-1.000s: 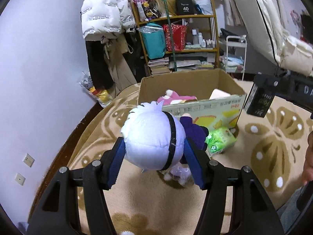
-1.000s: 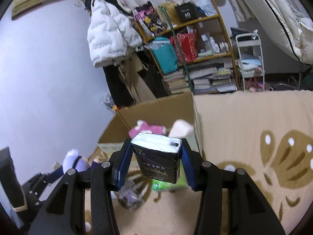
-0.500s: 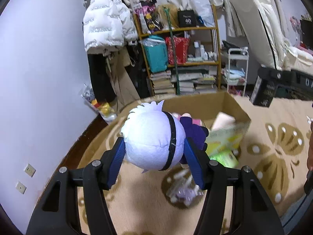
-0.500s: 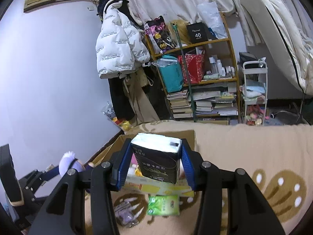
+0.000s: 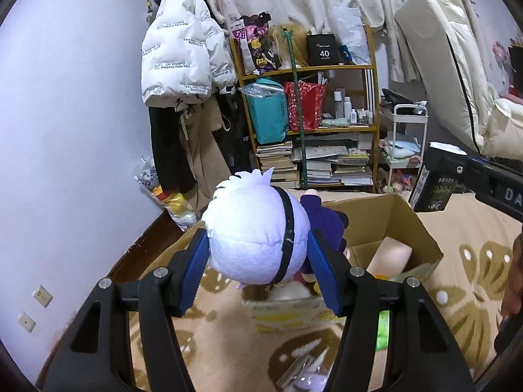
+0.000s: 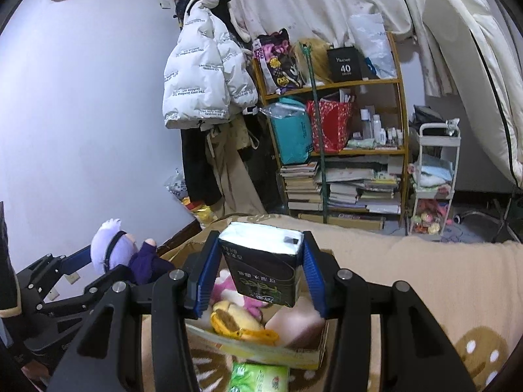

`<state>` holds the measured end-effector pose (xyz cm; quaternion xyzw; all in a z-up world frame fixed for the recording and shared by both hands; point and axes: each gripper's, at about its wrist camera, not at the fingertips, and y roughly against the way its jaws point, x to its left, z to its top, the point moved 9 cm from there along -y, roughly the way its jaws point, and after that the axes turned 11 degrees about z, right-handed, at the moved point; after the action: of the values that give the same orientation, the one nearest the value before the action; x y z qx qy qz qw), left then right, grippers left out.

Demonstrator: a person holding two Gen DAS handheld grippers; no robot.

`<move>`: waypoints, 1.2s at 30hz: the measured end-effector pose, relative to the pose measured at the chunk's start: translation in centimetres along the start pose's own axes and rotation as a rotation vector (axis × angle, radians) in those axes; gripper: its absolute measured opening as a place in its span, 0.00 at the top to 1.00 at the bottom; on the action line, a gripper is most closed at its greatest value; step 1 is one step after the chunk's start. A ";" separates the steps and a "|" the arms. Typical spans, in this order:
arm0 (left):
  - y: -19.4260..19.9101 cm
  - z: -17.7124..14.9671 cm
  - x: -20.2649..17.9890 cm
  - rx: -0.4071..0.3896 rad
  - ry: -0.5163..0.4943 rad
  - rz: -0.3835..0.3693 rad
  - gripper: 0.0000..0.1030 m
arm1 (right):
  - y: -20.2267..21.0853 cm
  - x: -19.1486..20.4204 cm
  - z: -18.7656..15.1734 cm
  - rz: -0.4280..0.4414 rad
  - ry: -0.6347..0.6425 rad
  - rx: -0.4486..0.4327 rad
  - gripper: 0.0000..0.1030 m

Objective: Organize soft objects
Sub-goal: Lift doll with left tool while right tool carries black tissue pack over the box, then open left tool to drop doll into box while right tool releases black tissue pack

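The left tongs [image 5: 258, 266] are closed on the head of the white-haired plush doll [image 5: 258, 238], held above the cardboard box [image 5: 421, 228] at 12 o'clock from the camera; the right tongs [image 6: 260, 276] are closed on the black tissue pack [image 6: 264, 268], likewise above the box opening. The box already holds a pink plush [image 6: 228, 285], a yellow plush [image 6: 235, 325] and a pale cushion [image 6: 294, 326]. Judged remaining: release both items into the box, then collect the green tissue pack [image 6: 260, 377] lying on the carpet [image 6: 441, 271] at 6 o'clock.
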<state>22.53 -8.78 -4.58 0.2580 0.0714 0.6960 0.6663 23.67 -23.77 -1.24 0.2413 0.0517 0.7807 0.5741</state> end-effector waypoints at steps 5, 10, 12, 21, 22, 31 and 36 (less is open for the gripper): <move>-1.9 -0.3 -1.2 0.003 0.019 -0.018 0.42 | -1.2 -0.2 -0.2 -0.003 0.013 0.012 0.50; -3.3 -1.0 -1.9 0.010 0.016 -0.025 0.42 | -2.0 -1.0 -0.9 0.005 -0.017 0.023 0.50; -3.8 -1.3 -2.0 0.012 0.030 -0.035 0.41 | -2.3 -1.4 -1.1 0.003 -0.020 0.030 0.50; -5.3 -2.9 -2.5 0.068 0.012 -0.047 0.41 | -4.5 -2.8 -4.2 -0.009 -0.038 0.106 0.50; -5.4 -3.1 -2.6 0.077 0.010 -0.048 0.41 | -4.6 -2.9 -4.4 -0.009 -0.041 0.110 0.50; -6.4 -4.6 -1.8 0.132 0.013 -0.037 0.41 | -5.2 -3.0 -6.0 -0.016 -0.043 0.163 0.49; -6.1 -4.9 -1.3 0.143 0.008 -0.013 0.26 | -5.2 -3.0 -6.8 -0.019 -0.059 0.186 0.49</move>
<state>25.72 -8.23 -11.80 0.3013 0.1252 0.6860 0.6503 25.91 -23.42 -10.01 0.3159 0.1093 0.7595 0.5581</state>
